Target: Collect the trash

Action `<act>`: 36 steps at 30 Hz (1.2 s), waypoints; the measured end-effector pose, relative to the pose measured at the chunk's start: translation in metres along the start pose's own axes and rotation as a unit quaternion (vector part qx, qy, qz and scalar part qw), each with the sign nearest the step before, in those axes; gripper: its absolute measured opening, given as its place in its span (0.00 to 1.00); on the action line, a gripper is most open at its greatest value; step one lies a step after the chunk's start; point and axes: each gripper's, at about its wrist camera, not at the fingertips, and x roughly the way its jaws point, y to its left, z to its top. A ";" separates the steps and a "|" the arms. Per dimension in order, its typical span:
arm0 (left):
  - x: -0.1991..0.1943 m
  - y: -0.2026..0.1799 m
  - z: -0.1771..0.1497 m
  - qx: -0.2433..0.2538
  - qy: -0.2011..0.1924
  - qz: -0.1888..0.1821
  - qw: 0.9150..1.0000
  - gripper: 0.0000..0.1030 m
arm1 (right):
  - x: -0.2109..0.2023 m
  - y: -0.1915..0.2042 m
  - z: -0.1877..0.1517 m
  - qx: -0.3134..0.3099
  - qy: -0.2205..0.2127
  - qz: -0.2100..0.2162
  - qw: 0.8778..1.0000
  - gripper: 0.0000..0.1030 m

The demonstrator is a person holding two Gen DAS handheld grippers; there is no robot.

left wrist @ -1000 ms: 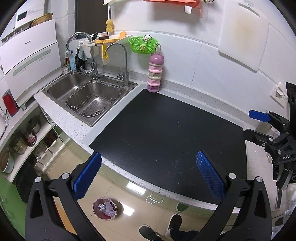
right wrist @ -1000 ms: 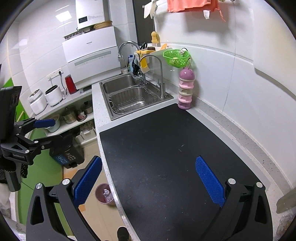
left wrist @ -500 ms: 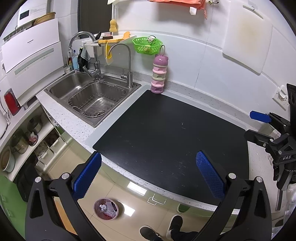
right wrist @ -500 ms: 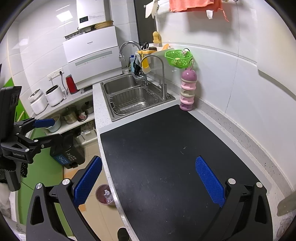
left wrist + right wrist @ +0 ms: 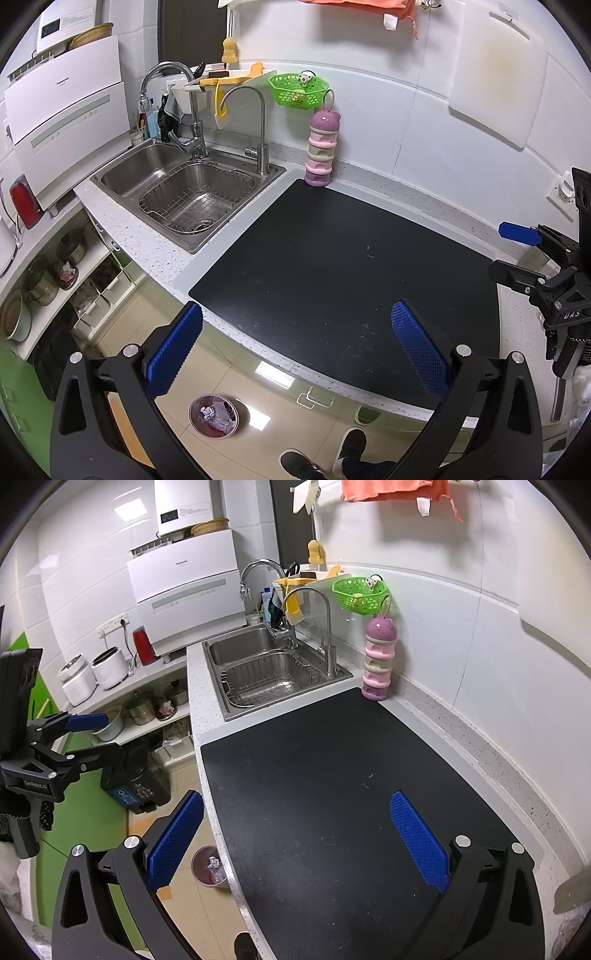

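Observation:
A small pink trash bin point(image 5: 214, 416) holding crumpled wrappers stands on the floor below the counter's front edge; the right wrist view shows the same bin point(image 5: 209, 866) beside the counter. A black mat point(image 5: 332, 273) covers the countertop, with no loose trash visible on it. My left gripper point(image 5: 295, 347) hangs open over the counter's front edge, nothing between its blue pads. Over the mat point(image 5: 332, 794), my right gripper point(image 5: 295, 834) is open and empty too. Each gripper shows in the other's view, at the far right point(image 5: 517, 251) and far left point(image 5: 88, 734).
A steel sink point(image 5: 184, 192) with a wire basket and two faucets lies left of the mat. A pink stacked container point(image 5: 320, 151) stands at the mat's back corner, below a green basket point(image 5: 298, 90). A dark floor bin point(image 5: 136, 775) and shelves of pots sit left. A person's shoes point(image 5: 325, 458) are below.
Both views have shifted slightly, so the sink and pink container sit a little further right and lower in frame. Both grippers stay open and empty.

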 end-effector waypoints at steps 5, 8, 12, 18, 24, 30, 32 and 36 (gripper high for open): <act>0.000 0.001 0.000 0.000 0.000 0.000 1.000 0.97 | 0.001 -0.001 0.001 -0.001 0.001 0.001 1.000 0.94; 0.000 0.002 0.000 0.000 0.000 0.001 1.000 0.97 | 0.001 -0.001 0.001 0.000 0.001 0.001 1.000 0.94; 0.000 0.002 0.000 0.000 0.000 0.001 1.000 0.97 | 0.001 -0.001 0.001 0.000 0.001 0.001 1.000 0.94; -0.001 0.003 -0.001 0.001 0.000 0.000 1.000 0.97 | 0.003 -0.001 0.002 -0.002 0.002 0.003 1.000 0.94; -0.001 0.004 -0.001 0.000 0.001 0.000 1.000 0.97 | 0.003 0.000 0.002 -0.001 0.003 0.003 1.000 0.94; -0.002 0.006 -0.003 0.000 0.000 0.002 1.000 0.97 | 0.004 -0.001 0.002 -0.003 0.003 0.003 1.000 0.94; -0.002 0.006 -0.004 0.002 -0.001 0.003 1.000 0.97 | 0.004 -0.001 0.002 -0.003 0.003 0.004 1.000 0.94; -0.003 0.004 -0.006 0.007 -0.002 0.004 1.000 0.97 | 0.003 -0.001 0.002 -0.002 0.003 0.004 1.000 0.94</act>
